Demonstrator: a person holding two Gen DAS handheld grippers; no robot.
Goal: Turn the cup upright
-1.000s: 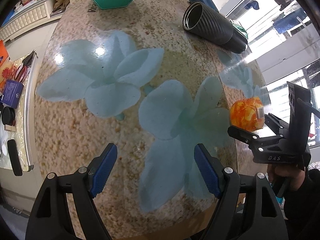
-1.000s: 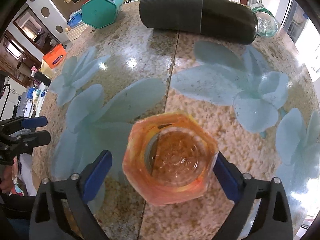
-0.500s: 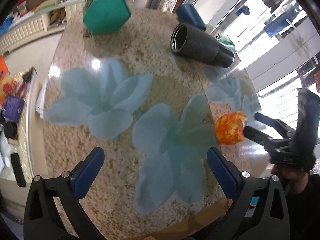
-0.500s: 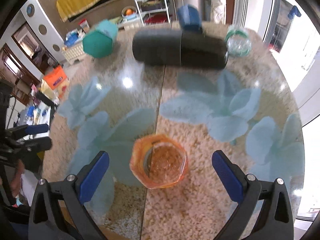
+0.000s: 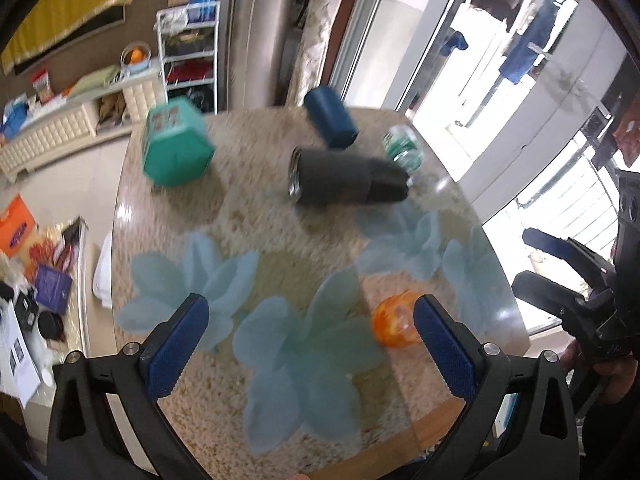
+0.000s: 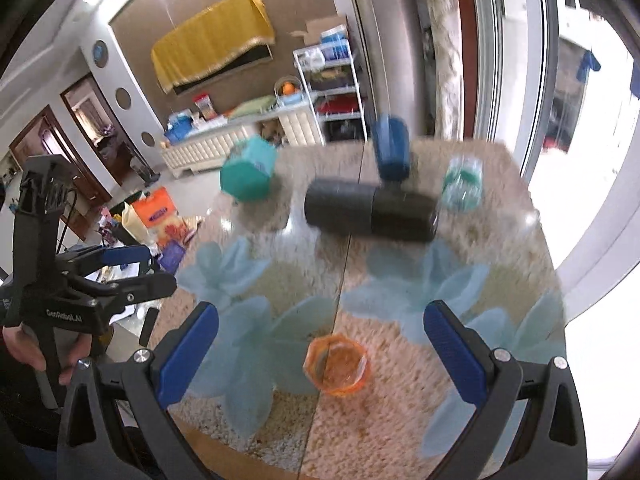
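orange cup stands mouth-up near table edge, task looks done. right gripper and left gripper both wide, empty. risk: a stray finger clips the light cup, tipping it off.

A speckled beige granite pattern is seen across the table, overlaid with large pale blue flower prints. The cup near the front edge is coloured translucent orange, with mottled yellow patches shown in the left wrist view. Toward the far edge, a teal hexagonal box, a matte black tumbler, a dark blue cylinder and a clear glass tinted green are found. Blue pads on black frames are carried by the left gripper and the right gripper.
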